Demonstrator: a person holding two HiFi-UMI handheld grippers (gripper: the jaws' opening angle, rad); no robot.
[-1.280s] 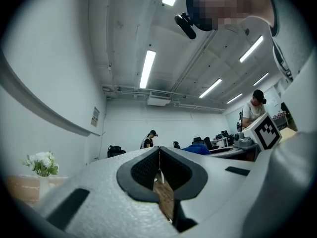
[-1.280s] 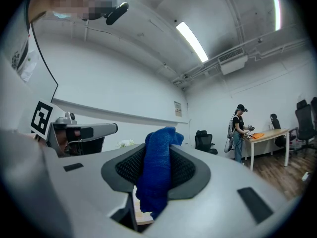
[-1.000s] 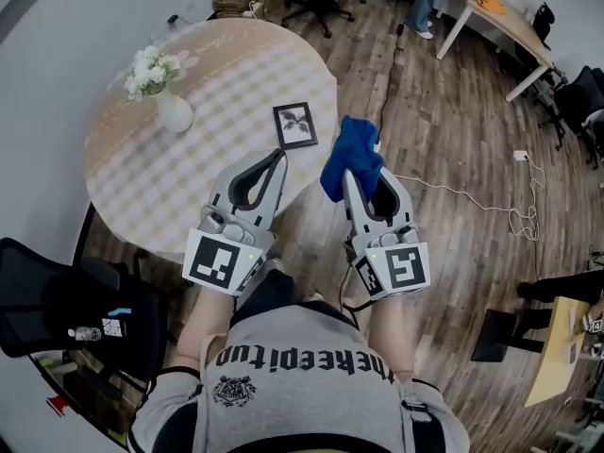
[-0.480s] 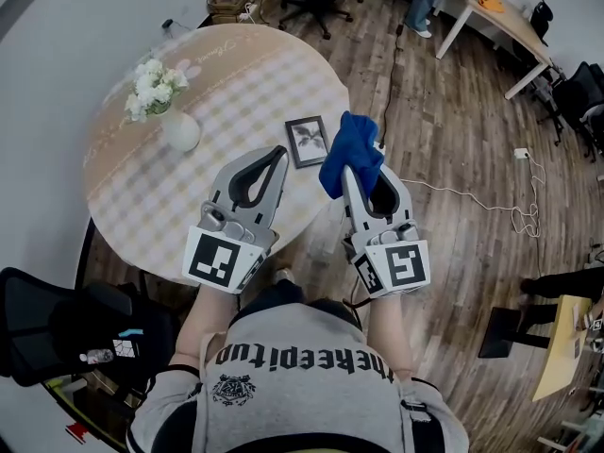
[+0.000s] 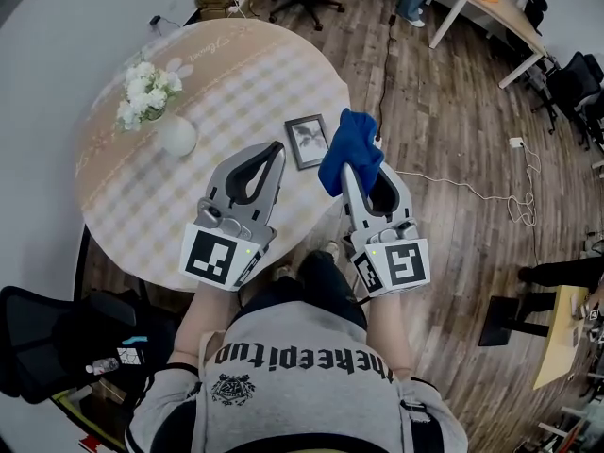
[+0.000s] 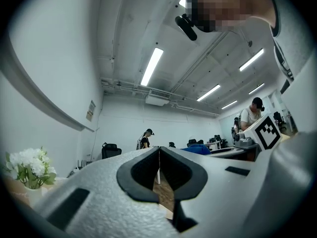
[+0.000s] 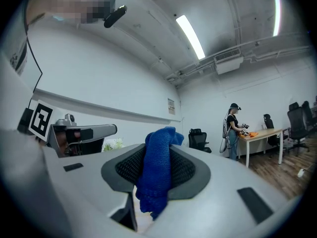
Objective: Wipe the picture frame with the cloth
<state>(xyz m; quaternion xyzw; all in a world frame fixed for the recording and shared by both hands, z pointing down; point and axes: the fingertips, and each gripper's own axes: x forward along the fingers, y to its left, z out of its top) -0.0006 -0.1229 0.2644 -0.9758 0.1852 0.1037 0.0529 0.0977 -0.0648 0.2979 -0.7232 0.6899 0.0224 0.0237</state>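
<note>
Frame (image 5: 309, 141) lay flat at right edge of counter (image 5: 189, 206). Cloth (image 5: 351, 159) was clamped in right hand-held gripper (image 5: 346, 171), just beside frame. Closed, empty: left hand-held gripper (image 5: 278, 149). Best: steady frame, drag cloth flat across.

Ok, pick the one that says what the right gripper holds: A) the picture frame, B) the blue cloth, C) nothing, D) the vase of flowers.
B: the right gripper has its jaws shut on the blue cloth, which bunches up out of them, while the picture frame lies apart on the table.
</note>
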